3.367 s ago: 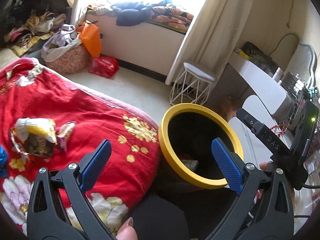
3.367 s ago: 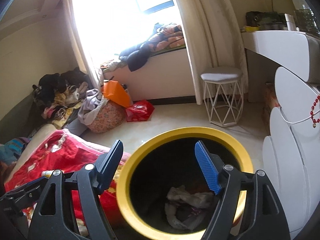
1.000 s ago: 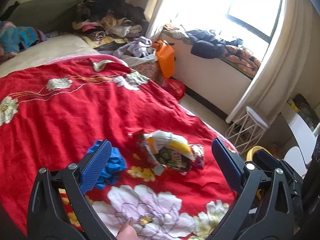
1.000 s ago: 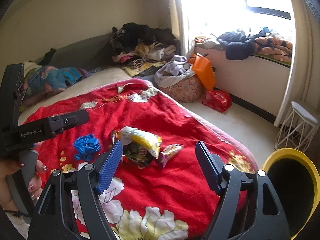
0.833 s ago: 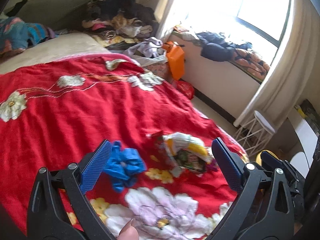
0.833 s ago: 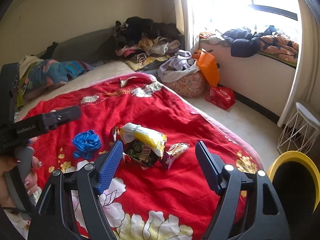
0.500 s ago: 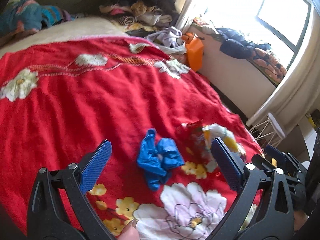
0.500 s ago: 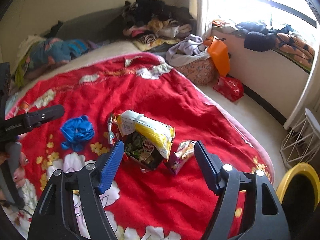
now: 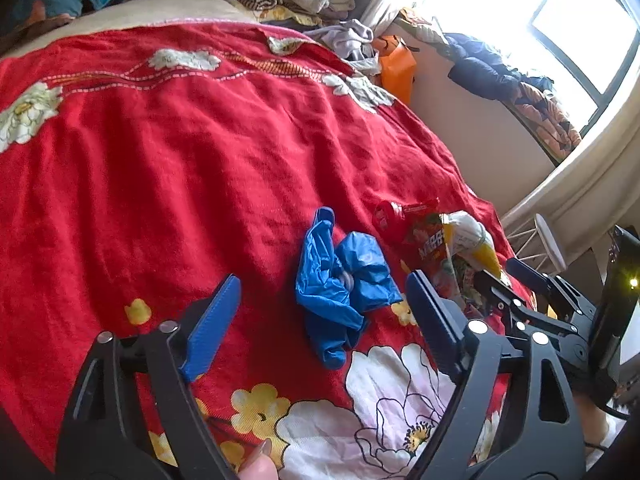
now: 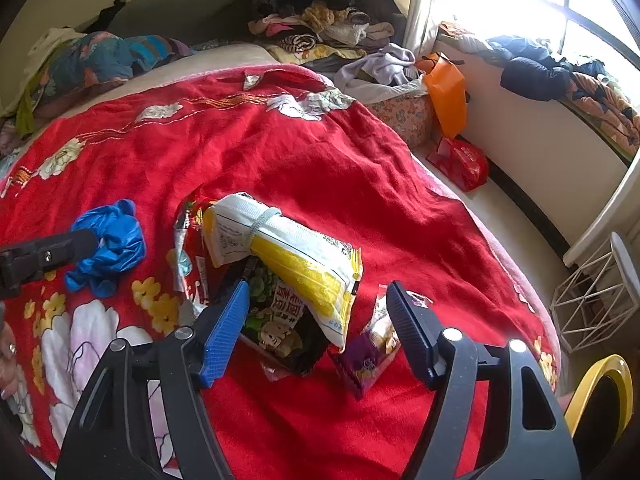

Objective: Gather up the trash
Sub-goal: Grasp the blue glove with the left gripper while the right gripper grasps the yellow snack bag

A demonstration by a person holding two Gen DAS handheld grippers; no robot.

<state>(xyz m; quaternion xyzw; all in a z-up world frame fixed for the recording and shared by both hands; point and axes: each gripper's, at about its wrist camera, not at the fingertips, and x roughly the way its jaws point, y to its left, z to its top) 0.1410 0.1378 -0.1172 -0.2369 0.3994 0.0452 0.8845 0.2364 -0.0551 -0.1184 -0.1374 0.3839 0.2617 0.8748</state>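
Note:
A crumpled blue glove point(image 9: 344, 280) lies on the red flowered blanket point(image 9: 180, 160); it also shows in the right wrist view point(image 10: 108, 248). My left gripper point(image 9: 320, 316) is open and empty, its jaws to either side of the glove's near end. A pile of snack wrappers lies to the right: a white and yellow bag point(image 10: 288, 256) on a red and green packet point(image 10: 276, 320), and a small purple wrapper point(image 10: 368, 352). My right gripper point(image 10: 316, 328) is open and empty, just above this pile. The wrappers also show in the left wrist view point(image 9: 448, 240).
A yellow-rimmed black bin point(image 10: 600, 396) stands off the bed's right edge. A white wire stool point(image 10: 596, 292), a red bag point(image 10: 460, 160) and an orange bag point(image 10: 446, 88) are on the floor by the window. Clothes are heaped at the bed's far side point(image 10: 320, 20).
Both grippers swung from the bin over to the bed and came down closer. The glove now sits between the left jaws, the wrapper pile between the right jaws.

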